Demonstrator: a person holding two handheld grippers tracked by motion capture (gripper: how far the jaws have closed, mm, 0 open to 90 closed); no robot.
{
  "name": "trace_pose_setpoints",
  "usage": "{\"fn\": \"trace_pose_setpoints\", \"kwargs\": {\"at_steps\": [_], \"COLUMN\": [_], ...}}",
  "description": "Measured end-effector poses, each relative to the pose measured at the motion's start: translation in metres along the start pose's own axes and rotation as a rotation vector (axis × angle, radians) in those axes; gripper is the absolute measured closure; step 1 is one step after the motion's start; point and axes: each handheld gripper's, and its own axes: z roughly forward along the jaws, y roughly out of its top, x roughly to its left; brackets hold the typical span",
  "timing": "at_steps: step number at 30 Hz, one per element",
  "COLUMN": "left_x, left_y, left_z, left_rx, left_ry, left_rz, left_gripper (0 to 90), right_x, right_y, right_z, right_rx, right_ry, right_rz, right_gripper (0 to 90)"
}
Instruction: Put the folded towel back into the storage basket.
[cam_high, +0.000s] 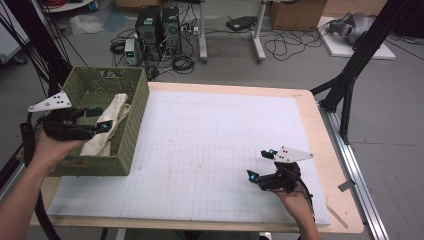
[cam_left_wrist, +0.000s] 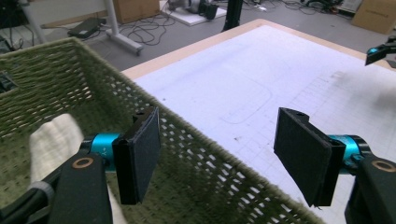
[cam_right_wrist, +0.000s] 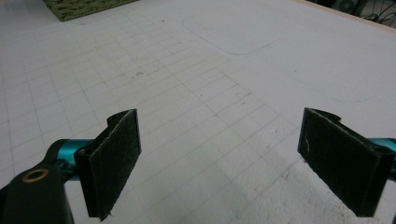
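Note:
A green woven basket (cam_high: 135, 107) stands at the table's left edge, and a cream cloth (cam_high: 112, 117) lies in it, leaning against its right wall. My left gripper (cam_high: 100, 119) hovers over the basket beside the cloth, open, with nothing between its pads. In the left gripper view the jaws (cam_left_wrist: 219, 154) straddle the basket's wall (cam_left_wrist: 187, 154) from above, the cloth (cam_left_wrist: 51, 137) to their left. My right gripper (cam_high: 261, 163) rests open low over the white mat near the front right, its jaws (cam_right_wrist: 219, 163) wide apart above bare grid. It also appears far off as the right gripper (cam_left_wrist: 380, 51).
A white gridded mat (cam_high: 210, 145) covers most of the wooden table (cam_high: 327, 165). Black frame legs (cam_high: 350, 80) rise at the right and the far left. Computer towers (cam_high: 157, 30), cables and boxes sit on the floor beyond the table.

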Motion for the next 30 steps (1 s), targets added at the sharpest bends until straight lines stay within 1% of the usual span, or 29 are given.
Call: {"fn": "trace_pose_setpoints", "kwargs": {"at_steps": [6,10,16,19,25,30], "left_x": [-0.012,-0.02,-0.031,-0.037,-0.047,-0.053], "left_y": [0.001,0.002,0.003,0.003,0.003,0.003], "left_z": [0.008,0.012,0.02,0.024,0.03,0.035], "left_rx": [-0.012,-0.028,-0.024,-0.026,-0.033,-0.034], "left_ry": [-0.015,-0.022,-0.031,-0.034,-0.048,-0.051], "left_rz": [0.013,0.014,0.018,0.028,0.027,0.027], "left_gripper": [31.2,31.2,30.3,30.3,30.4,30.4], "right_x": [0.0,0.0,0.001,0.001,0.0,0.0], "right_y": [0.0,0.001,0.001,0.001,0.001,0.001], "right_z": [-0.001,-0.001,-0.001,-0.001,-0.001,-0.001], "right_rx": [-0.005,-0.005,-0.006,-0.006,-0.011,-0.01], "right_ry": [0.001,0.001,0.002,0.003,0.0,0.0], "right_rz": [-0.001,-0.002,-0.003,0.0,-0.002,-0.003], "right_gripper": [12.5,12.5,12.5,12.4,12.4,12.4]}}
